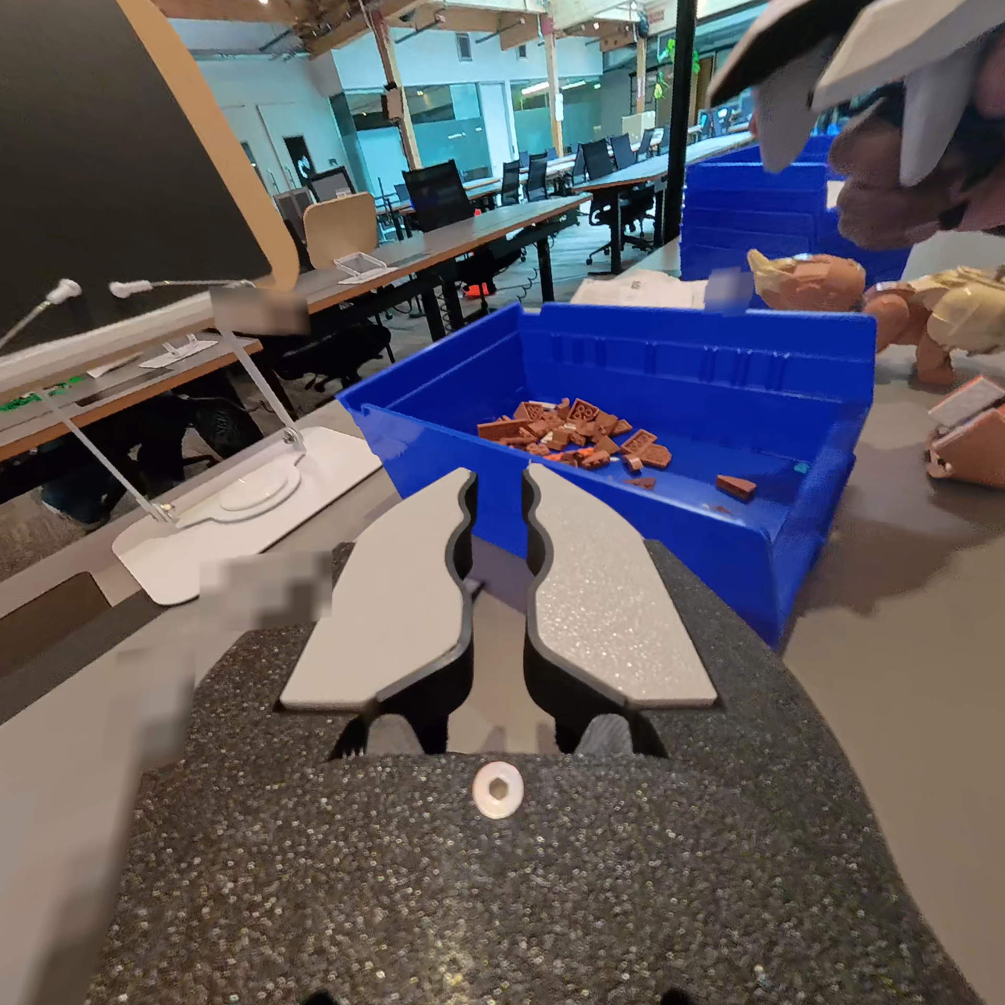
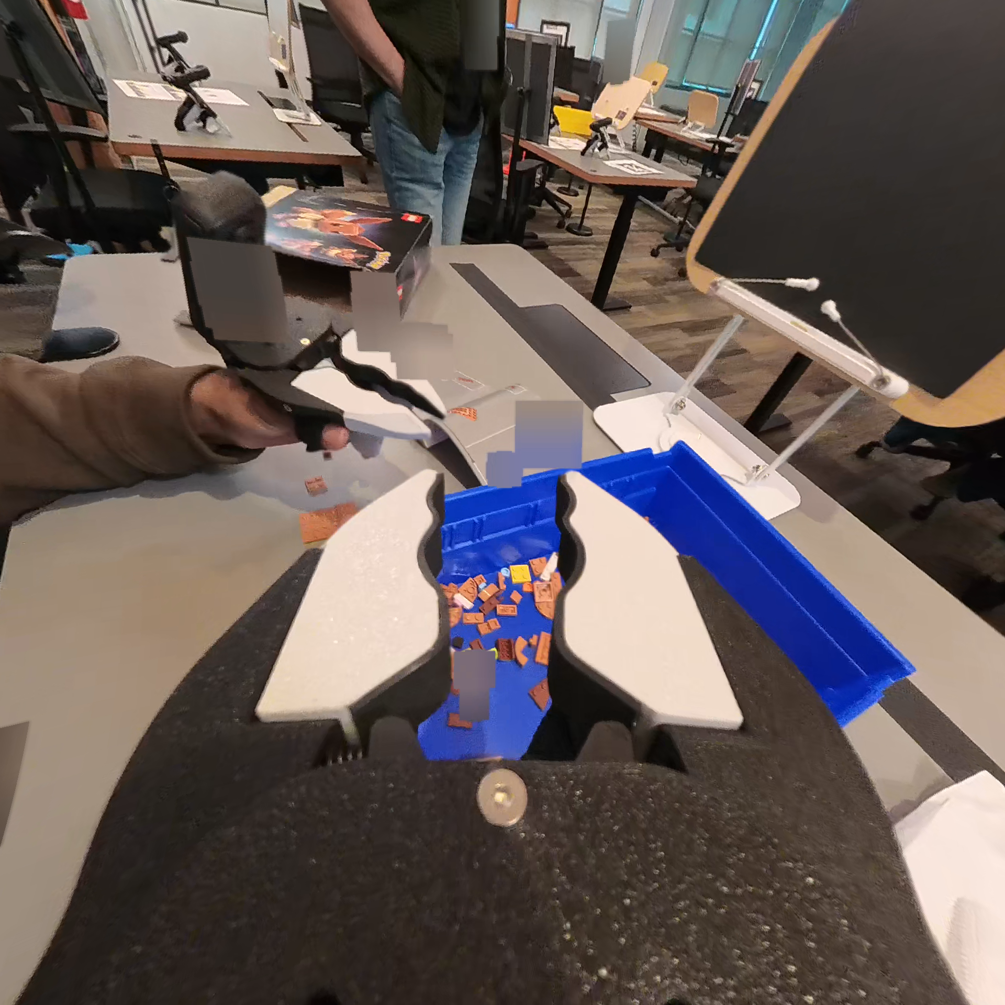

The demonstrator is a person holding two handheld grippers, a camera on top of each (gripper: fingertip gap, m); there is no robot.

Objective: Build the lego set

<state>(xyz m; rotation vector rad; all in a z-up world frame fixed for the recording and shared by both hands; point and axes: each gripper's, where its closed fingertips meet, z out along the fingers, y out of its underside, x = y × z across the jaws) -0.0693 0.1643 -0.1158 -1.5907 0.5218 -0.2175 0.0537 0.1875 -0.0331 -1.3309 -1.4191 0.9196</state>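
Observation:
A blue bin [image 1: 696, 321] on the grey table holds a heap of small brown lego pieces [image 1: 571, 435]. My left gripper [image 1: 501, 476] hovers just before the bin's near wall, its jaws a narrow gap apart and empty. My right gripper [image 2: 500, 481] is open and empty above the same bin [image 2: 734, 544], looking down on the brown, orange and yellow pieces [image 2: 500, 609]. The right gripper also shows high at the top right of the left wrist view [image 1: 848, 152]. The left gripper shows in the right wrist view [image 2: 435, 424], held in a hand.
Two built brown-and-tan figures [image 1: 810, 280] [image 1: 946, 315] and a partial build [image 1: 968, 440] stand right of the bin. Loose brown plates [image 2: 326, 522] lie on the table. A white stand base [image 1: 239, 489], a lego box [image 2: 348, 228], stacked blue bins [image 1: 761, 217] and a standing person [image 2: 424, 136] are around. Some 15 centimetres of space lies between my two pairs of fingers.

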